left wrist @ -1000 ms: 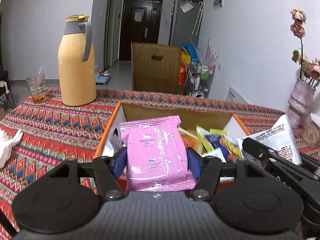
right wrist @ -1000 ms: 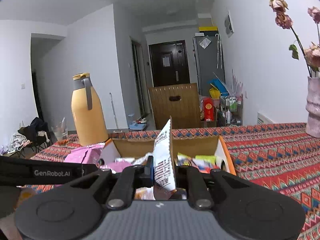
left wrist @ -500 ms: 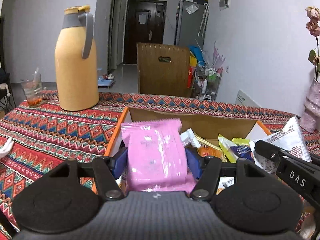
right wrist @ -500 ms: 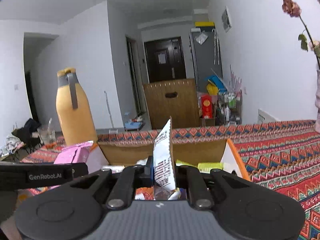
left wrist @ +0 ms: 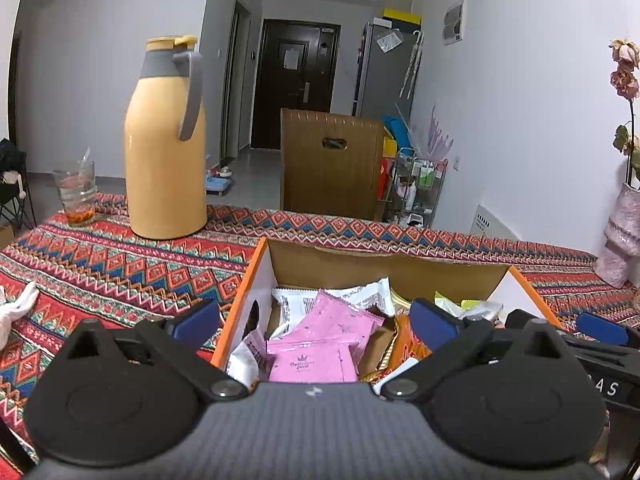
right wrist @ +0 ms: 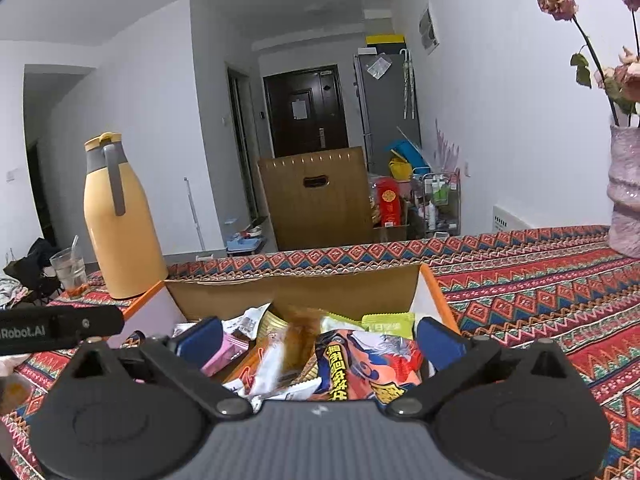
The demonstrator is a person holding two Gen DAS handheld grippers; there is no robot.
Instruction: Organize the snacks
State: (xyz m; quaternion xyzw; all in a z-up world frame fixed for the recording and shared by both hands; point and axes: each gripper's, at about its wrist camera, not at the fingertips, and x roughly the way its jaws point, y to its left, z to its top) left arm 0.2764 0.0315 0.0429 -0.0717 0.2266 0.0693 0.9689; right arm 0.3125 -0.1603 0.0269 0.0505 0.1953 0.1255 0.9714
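So the desk [left wrist: 120,264] with that zigzag cloth was the biggest thing in shot, and pretty much all the snacks I could see were already in the open cardboard box [left wrist: 384,258] sitting in the middle of it. I couldn't spot any loose packet out on the cloth in either view, so my guess is the sorting was close to done, or at least this round of drop-offs was. The tall yellow thermos [left wrist: 164,148] and a glass [left wrist: 76,192] stood behind the box on the left, well apart from it, and a pink vase [right wrist: 626,196] was off to the right.

Inside the box it was a messy heap: a pink packet [left wrist: 316,354] lay flat on top near the front left, and an orange packet with yellow lettering [right wrist: 366,366] was on the right side, with white and green wrappers around them. If "organize" means neat rows, that part looked not yet done.

Both hands held their tools low at the box's near edge, angled slightly down into it. The left gripper [left wrist: 316,320] had its jaws opening, spread wide with nothing pinched, the pink packet just lying beneath. The right gripper [right wrist: 320,338] was the same: jaws opening, wide apart, empty, over the orange packet.
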